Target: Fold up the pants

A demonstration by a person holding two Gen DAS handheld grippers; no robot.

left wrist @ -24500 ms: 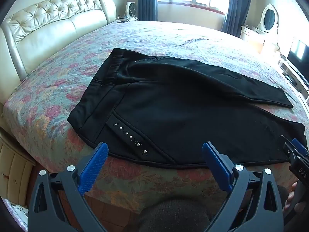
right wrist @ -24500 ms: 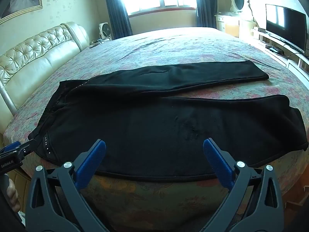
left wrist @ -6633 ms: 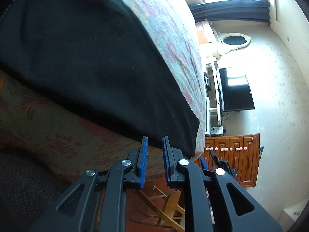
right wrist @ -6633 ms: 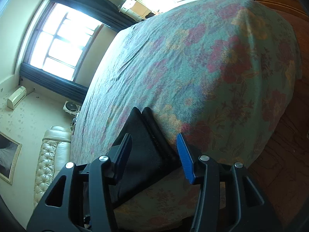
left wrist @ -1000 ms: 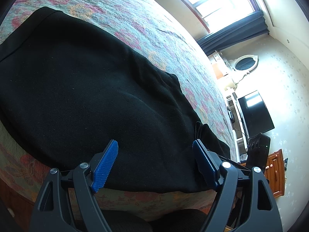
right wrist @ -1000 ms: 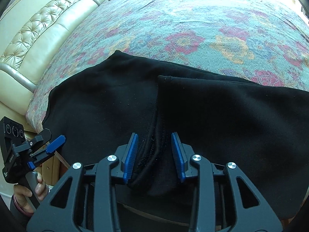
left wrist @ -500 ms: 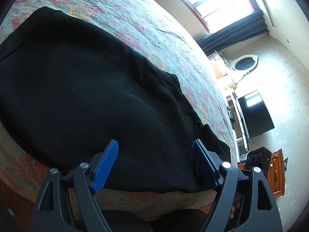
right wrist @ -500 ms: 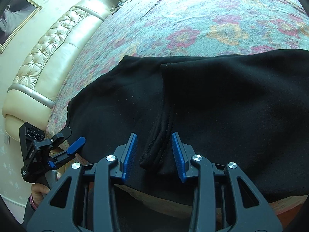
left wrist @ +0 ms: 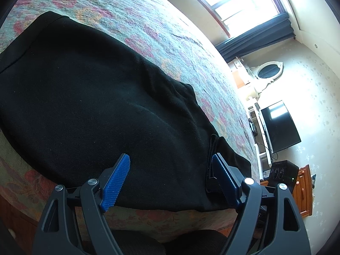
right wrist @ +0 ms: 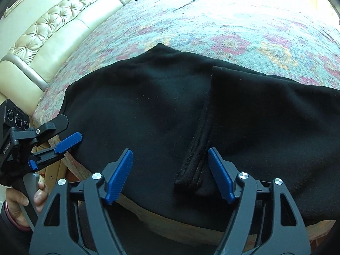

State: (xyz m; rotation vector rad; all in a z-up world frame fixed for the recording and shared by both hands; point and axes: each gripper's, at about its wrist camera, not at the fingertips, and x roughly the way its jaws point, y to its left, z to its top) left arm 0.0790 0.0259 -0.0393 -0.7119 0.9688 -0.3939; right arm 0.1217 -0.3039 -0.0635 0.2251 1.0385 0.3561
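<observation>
**A:** So where are we with the black knit pants (right wrist: 161, 106)? We see them lying folded on the floral quilted bedspread (right wrist: 212, 21), right at the near edge of the bed, with the stitched leg hems (right wrist: 197, 148) laid back on top of the lower layer.

**B:** Yep, and our right gripper (right wrist: 170, 174) is letting go — its blue-padded jaws are opening, and the hems sit between the pads, nearer the right-hand one, with nothing pressing on them. So nothing is actually held there.

**A:** And our left gripper (left wrist: 170, 180)?

**B:** Jaws spread wide, empty, hanging over the near edge of the cloth. In the right wrist view we can see it off at the far left end of the bundle (right wrist: 63, 144), just beside the fabric edge, apart from the hems.

**A:** So for the next fold, what matters?

**B:** We'd say the long axis. The bundle runs side to side along the bed edge, left to right across our view, while the hem line runs away from us, crosswise to it. The hems lie just ahead of our right fingers, so the right hand is clearly nearer to that edge — the left is nearer the other end. If we fold again, it's probably end over end along that axis.
</observation>
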